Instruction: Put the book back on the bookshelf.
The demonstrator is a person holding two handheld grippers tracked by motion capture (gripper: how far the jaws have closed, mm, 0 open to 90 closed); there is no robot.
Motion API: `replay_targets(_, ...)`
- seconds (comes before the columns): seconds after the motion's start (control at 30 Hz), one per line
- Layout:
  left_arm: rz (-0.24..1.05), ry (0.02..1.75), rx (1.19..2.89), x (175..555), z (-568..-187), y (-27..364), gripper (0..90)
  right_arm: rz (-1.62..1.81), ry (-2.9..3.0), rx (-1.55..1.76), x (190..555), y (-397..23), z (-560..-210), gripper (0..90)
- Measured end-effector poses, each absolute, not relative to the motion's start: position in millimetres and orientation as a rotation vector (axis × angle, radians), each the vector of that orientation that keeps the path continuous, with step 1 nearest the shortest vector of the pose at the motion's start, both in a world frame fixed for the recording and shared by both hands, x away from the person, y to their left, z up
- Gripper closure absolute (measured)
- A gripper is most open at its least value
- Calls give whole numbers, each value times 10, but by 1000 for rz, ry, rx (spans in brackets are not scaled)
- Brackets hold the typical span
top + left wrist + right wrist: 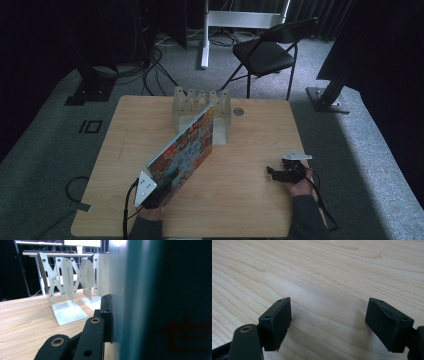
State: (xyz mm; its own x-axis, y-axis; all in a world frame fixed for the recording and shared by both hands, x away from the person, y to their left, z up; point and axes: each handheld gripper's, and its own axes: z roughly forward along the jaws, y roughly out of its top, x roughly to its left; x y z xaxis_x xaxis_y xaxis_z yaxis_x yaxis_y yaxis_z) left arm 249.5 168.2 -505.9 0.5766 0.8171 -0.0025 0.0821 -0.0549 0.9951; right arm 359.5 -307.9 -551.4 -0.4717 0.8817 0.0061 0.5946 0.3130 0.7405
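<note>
on the wooden table (250, 200), the left gripper (150, 192) has its jaws closed on the near end of a colourful book (185, 150). the book stands on its edge, tilted, with its far end at the metal file rack (202, 102). the right gripper (328, 320) rests well apart, with jaws wide open and nothing between them.

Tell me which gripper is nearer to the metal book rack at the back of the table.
Left. The left gripper is shut on the colourful book, whose far end reaches the metal book rack. The right gripper rests open on the table, well away.
</note>
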Motion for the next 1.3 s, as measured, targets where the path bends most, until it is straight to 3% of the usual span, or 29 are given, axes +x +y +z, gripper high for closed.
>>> replay_targets(1.3, 778, 856, 1490, 2513, -4824, 1833, 810, 974, 2188, 1307, 3595, -3079, -5514, 206)
